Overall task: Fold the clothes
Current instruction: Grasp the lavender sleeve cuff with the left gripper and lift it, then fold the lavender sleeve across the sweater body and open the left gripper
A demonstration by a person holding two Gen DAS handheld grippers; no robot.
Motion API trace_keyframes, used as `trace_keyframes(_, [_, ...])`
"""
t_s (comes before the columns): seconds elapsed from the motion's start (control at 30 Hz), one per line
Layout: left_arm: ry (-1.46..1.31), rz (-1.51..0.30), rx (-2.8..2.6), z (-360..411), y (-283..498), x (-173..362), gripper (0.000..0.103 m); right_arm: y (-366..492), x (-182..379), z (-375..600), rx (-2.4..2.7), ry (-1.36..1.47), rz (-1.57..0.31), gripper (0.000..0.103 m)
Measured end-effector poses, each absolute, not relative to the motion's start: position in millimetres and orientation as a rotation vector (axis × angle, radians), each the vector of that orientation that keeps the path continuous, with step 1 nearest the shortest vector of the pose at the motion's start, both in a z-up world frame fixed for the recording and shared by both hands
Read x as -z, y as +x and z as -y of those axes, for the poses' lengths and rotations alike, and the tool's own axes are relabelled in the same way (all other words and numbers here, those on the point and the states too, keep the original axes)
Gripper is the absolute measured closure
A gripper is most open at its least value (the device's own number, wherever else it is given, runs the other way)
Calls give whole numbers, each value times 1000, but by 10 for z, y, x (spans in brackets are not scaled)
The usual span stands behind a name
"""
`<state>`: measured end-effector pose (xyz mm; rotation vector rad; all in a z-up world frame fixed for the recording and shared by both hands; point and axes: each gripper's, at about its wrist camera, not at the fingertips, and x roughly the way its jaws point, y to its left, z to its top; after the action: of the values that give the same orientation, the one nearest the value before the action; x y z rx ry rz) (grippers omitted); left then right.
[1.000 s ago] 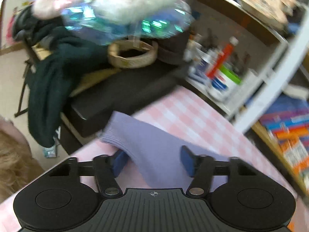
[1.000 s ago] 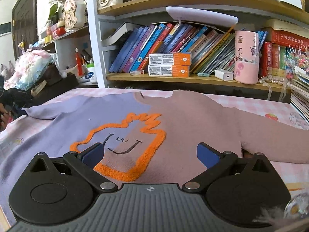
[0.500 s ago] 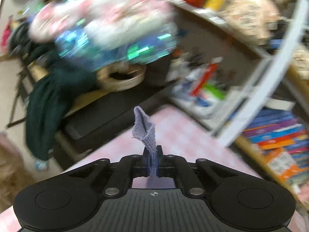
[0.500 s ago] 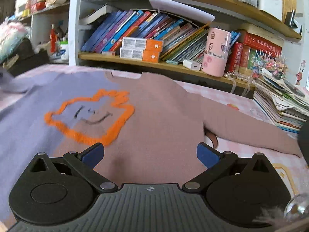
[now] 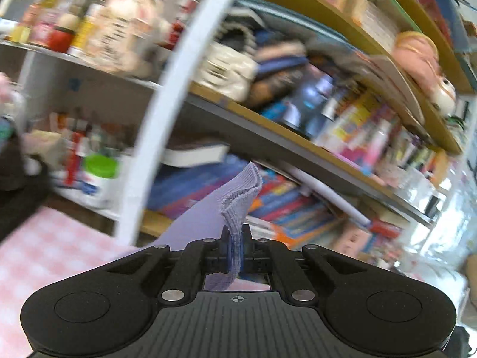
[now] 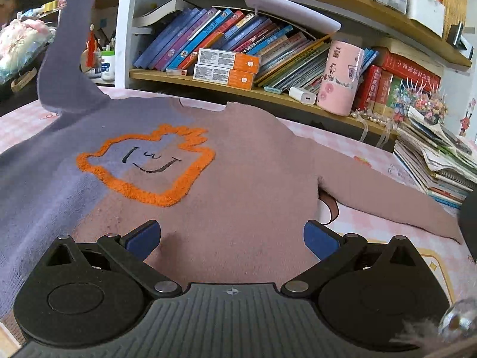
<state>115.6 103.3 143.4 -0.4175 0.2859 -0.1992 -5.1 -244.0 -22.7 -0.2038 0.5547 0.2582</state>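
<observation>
Sleeve (image 6: 64,50) risen since earlier frame, cuff (image 5: 238,208) pinched between closed left gripper (image 5: 235,253) jaws, likely for folding inward; right gripper (image 6: 231,238) wide open, empty, sweater (image 6: 238,179) ahead.

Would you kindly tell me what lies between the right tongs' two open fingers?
In the right wrist view, only the sweater's mauve lower front lies between the right tongs' fingers; nothing else is there.
</observation>
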Motion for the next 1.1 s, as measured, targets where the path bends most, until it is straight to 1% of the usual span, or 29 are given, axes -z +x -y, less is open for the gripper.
trace_keyframes(0.23, [-422, -367, 309, -285, 1634, -1164, 100, -41, 220, 2473, -268, -177, -561, 0])
trace_keyframes(0.47, [-377, -502, 351, 409, 1892, -697, 99, -61, 217, 2452, -270, -186, -557, 0])
trace_keyframes(0.53, [-363, -518, 373, 487, 1855, -644, 92, -58, 219, 2449, -273, -189, -559, 0])
trace_keyframes(0.57, [-359, -518, 388, 491, 1806, -647, 83, -56, 220, 2448, -275, -190, -560, 0])
trace_keyframes(0.6, [-354, -518, 403, 495, 1757, -650, 70, -53, 221, 2449, -275, -189, -561, 0])
trace_keyframes(0.63, [-349, -517, 418, 500, 1709, -654, 63, -51, 221, 2450, -276, -188, -562, 0])
trace_keyframes(0.67, [-345, -517, 433, 504, 1660, -657, 53, -49, 222, 2451, -277, -187, -564, 0])
trace_keyframes(0.7, [-340, -516, 448, 508, 1611, -660, 49, -48, 222, 2451, -277, -187, -565, 0])
trace_keyframes(0.83, [-246, -480, 432, 234, 1132, -737, 49, -40, 222, 2457, -275, -184, -566, 0])
trace_keyframes(1.03, [-179, -527, 318, -200, 629, -483, 49, -45, 209, 2492, -267, -161, -561, 0])
trace_keyframes(1.1, [-157, -543, 279, -345, 462, -398, 51, -58, 190, 2535, -256, -136, -546, 0])
